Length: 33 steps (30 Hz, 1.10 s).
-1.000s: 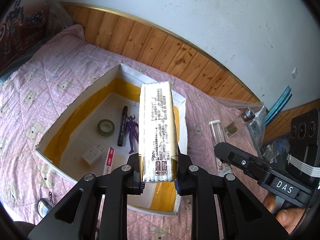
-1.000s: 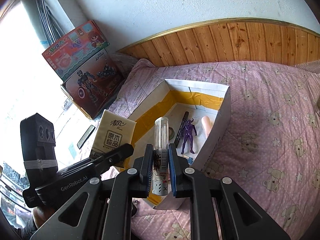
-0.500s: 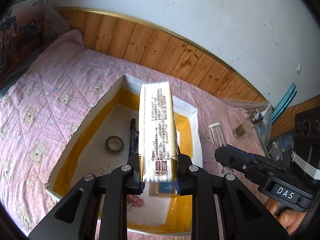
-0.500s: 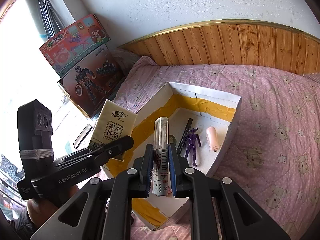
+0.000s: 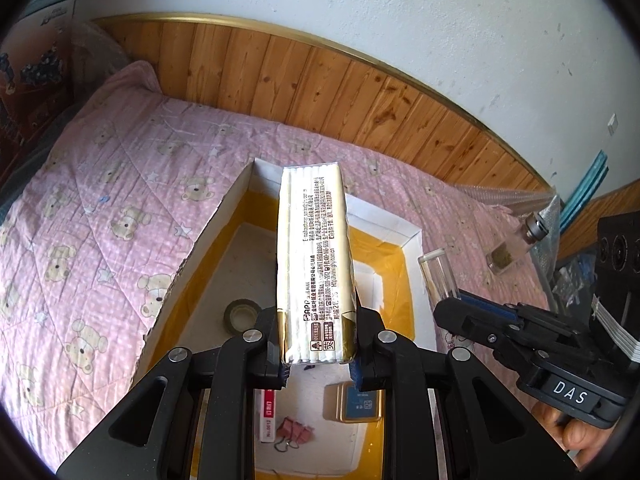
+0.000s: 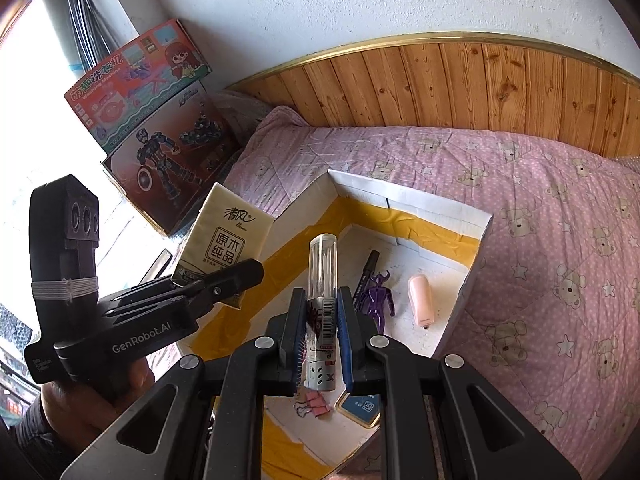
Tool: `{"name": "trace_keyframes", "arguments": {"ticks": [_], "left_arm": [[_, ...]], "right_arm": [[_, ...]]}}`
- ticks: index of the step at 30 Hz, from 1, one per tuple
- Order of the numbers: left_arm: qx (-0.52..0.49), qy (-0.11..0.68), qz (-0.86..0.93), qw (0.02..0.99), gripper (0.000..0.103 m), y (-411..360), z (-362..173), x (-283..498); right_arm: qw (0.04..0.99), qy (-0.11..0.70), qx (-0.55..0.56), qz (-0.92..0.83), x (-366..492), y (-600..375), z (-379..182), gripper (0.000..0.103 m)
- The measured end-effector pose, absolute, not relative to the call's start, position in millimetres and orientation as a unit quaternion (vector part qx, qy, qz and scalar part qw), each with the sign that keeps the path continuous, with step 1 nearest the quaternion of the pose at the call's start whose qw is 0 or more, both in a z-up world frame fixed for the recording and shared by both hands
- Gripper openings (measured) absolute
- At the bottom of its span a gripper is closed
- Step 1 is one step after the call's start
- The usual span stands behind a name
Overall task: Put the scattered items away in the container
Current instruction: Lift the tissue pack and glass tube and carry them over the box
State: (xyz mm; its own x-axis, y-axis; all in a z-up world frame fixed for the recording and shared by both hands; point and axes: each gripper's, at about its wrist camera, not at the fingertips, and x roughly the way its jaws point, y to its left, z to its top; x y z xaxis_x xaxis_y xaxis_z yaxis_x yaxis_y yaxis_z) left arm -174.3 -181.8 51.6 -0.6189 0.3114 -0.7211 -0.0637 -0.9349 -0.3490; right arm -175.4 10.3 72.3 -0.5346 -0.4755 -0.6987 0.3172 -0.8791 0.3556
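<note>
My left gripper [image 5: 318, 354] is shut on a cream tissue pack [image 5: 314, 256], held over the white box with yellow tape [image 5: 412, 240] on the pink quilt. In the right wrist view the same tissue pack [image 6: 224, 240] shows at the left, above the box's near wall. My right gripper [image 6: 320, 354] is shut on a clear tube with a printed label [image 6: 322, 304], also above the box [image 6: 476, 256]. Inside lie a tape roll [image 5: 241, 314], a black marker [image 6: 366, 274], a purple figure [image 6: 378, 300], a pink case [image 6: 420, 300], pink binder clips [image 5: 294, 430] and a blue-and-gold tin [image 5: 356, 402].
A small glass bottle [image 5: 516, 246] lies on the quilt to the right of the box, near bubble wrap. Toy boxes [image 6: 152, 120] stand at the bed's left end. A wooden headboard [image 6: 440, 88] and white wall run behind. A hand [image 6: 92, 400] holds the left gripper.
Both grippers have travelled forward over the box with their loads; the box now lies right beneath them. The grips are unchanged.
</note>
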Motion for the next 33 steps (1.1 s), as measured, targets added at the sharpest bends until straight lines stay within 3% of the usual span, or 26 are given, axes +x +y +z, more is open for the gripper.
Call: {"name": "trace_keyframes", "arguments": {"ticks": [33], "left_arm": [[-0.553,-0.044,0.829,0.076,0.023,-154.9,-34.0,-273.7]], "right_arm": [[0.201,-0.053,0.505,-0.838,-262.4,-6.6,17.3,0.016]]}}
